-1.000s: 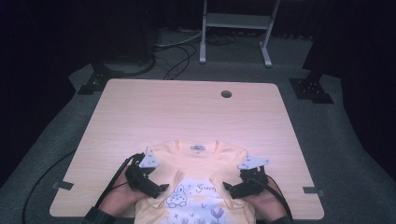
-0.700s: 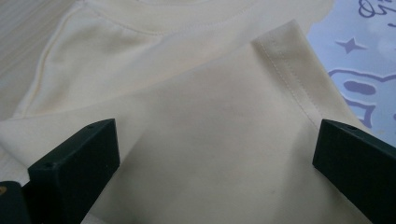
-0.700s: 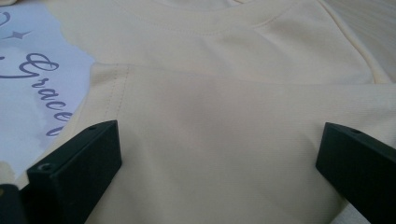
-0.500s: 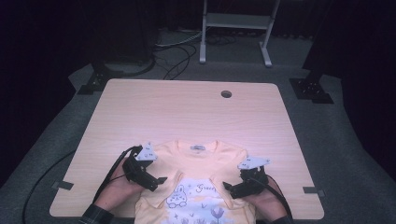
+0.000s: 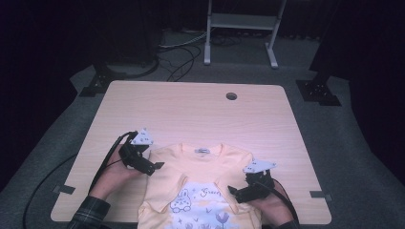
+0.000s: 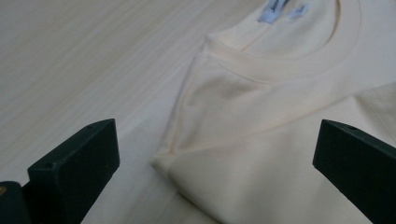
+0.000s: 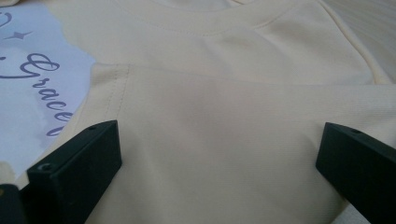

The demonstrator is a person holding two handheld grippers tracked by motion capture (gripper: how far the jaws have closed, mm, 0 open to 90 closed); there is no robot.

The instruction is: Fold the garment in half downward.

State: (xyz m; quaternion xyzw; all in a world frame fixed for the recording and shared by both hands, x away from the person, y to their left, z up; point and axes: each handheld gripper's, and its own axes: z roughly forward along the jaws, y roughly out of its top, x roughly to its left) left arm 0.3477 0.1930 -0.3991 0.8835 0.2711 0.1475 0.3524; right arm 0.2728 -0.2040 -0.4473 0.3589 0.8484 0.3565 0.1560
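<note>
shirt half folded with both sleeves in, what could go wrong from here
1. The left claw is open over the folded shoulder corner of the shirt; closing there may catch just the top layer, so the fold could slip open.
2. The right claw is open above the folded sleeve; dragging could wrinkle it.
3. The hem sits at the table edge and might slide off.

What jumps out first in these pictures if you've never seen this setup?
A pale yellow T-shirt with a bunny print lies at the near edge of the wooden table, sleeves folded in. A hand-held left gripper and right gripper flank it, both with jaws wide open.
</note>
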